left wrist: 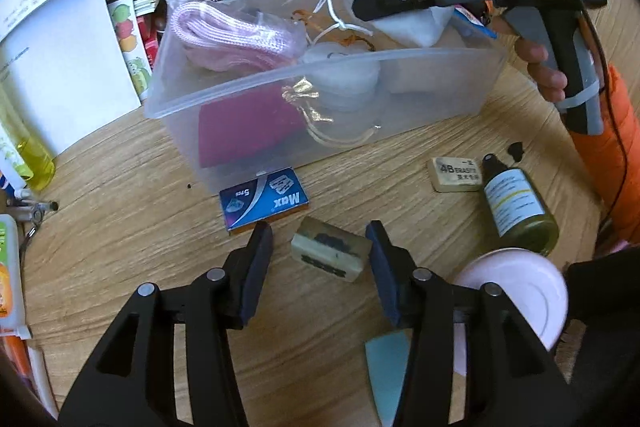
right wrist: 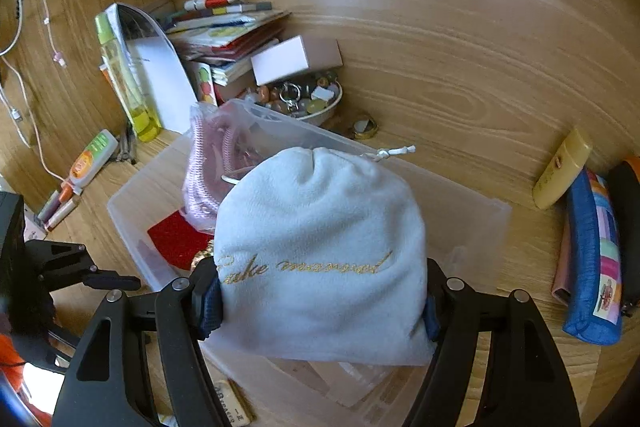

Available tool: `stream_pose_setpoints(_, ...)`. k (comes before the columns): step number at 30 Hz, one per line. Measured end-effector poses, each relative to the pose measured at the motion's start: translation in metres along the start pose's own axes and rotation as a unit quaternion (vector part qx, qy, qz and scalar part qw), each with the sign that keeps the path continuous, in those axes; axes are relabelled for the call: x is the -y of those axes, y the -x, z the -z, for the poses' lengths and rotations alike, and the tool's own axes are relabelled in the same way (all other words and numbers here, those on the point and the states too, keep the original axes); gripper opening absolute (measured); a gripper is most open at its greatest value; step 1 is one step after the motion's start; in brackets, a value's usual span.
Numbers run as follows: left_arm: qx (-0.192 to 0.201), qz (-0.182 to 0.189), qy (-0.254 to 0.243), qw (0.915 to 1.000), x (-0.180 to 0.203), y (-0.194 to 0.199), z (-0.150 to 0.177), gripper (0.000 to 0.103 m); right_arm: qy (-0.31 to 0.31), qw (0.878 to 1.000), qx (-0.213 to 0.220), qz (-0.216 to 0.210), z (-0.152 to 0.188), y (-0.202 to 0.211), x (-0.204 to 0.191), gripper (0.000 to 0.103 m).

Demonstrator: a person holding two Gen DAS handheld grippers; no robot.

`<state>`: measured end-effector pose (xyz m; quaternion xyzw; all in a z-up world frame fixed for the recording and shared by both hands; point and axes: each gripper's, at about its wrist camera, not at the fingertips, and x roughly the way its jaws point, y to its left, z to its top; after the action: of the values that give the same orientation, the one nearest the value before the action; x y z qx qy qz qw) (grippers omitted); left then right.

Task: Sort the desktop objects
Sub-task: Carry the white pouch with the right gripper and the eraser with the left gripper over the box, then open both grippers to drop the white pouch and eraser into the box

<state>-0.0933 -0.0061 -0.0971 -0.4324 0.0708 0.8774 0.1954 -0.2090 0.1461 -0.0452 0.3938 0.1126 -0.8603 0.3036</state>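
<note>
Wooden desk (right wrist: 460,99), white drawstring pouch (right wrist: 320,251), gold lettering

The left wrist view looks steeply down along its own fingers, close over the wooden desk (left wrist: 120,227), facing the clear plastic bin (left wrist: 320,95) from its near side. The right wrist view tilts down from just above that bin (right wrist: 132,227), facing the desk's back wall. Both share the bin, the white drawstring pouch (left wrist: 400,3) (right wrist: 320,247) and the book stack (right wrist: 224,39).
</note>
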Motion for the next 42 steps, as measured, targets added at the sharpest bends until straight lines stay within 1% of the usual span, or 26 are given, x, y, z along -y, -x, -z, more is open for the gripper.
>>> stream_pose_setpoints(2,0.004,-0.008,-0.009,0.9999,0.003,0.000,0.000,0.036,0.000,1.000,-0.007,0.003,0.000,-0.004,0.001,0.070)
stream_pose_setpoints(4,0.005,-0.007,-0.007,0.9999,0.003,0.000,0.001,0.035,0.002,1.000,-0.013,0.010,-0.001,-0.008,0.001,0.070)
stream_pose_setpoints(7,0.007,-0.020,0.002,0.9998,0.000,0.001,0.002,0.035,0.012,1.000,-0.021,0.020,-0.002,-0.010,-0.001,0.072)
stream_pose_setpoints(11,0.015,-0.026,0.031,0.9991,-0.009,0.008,0.004,0.035,0.032,0.998,-0.029,0.039,-0.002,-0.012,-0.006,0.073)
stream_pose_setpoints(14,0.031,-0.028,0.052,0.9978,-0.015,0.019,0.004,0.035,0.037,0.998,-0.031,0.045,0.001,-0.010,-0.008,0.073)
stream_pose_setpoints(17,0.057,-0.028,0.071,0.9955,-0.021,0.038,-0.002,0.035,0.046,0.997,-0.033,0.052,0.003,-0.009,-0.012,0.074)
stream_pose_setpoints(20,0.085,-0.026,0.087,0.9923,-0.031,0.056,-0.014,0.035,0.055,0.996,-0.033,0.060,0.005,-0.006,-0.015,0.075)
stream_pose_setpoints(22,0.097,-0.028,0.091,0.9907,-0.028,0.061,-0.024,0.035,0.061,0.995,-0.034,0.067,0.006,-0.005,-0.017,0.075)
stream_pose_setpoints(24,0.108,-0.028,0.094,0.9893,-0.036,0.061,-0.044,0.035,0.068,0.994,-0.033,0.073,0.007,-0.002,-0.019,0.076)
stream_pose_setpoints(27,0.117,-0.028,0.099,0.9878,-0.036,0.057,-0.067,0.035,0.079,0.992,-0.024,0.090,0.008,0.004,-0.023,0.081)
stream_pose_setpoints(29,0.119,-0.025,0.096,0.9880,-0.029,0.059,-0.071,0.035,0.086,0.991,-0.014,0.105,0.008,0.010,-0.026,0.083)
stream_pose_setpoints(32,0.109,-0.027,0.094,0.9892,-0.027,0.052,-0.081,0.035,0.088,0.990,-0.002,0.110,0.009,0.021,-0.026,0.083)
stream_pose_setpoints(37,0.077,-0.033,0.097,0.9918,-0.030,0.026,-0.093,0.035,0.078,0.990,0.014,0.114,0.013,0.039,-0.020,0.084)
stream_pose_setpoints(40,0.060,-0.039,0.101,0.9923,-0.030,0.015,-0.090,0.035,0.067,0.991,0.024,0.112,0.020,0.049,-0.015,0.084)
stream_pose_setpoints(42,0.053,-0.050,0.102,0.9921,-0.029,0.009,-0.089,0.035,0.060,0.992,0.029,0.110,0.025,0.056,-0.013,0.085)
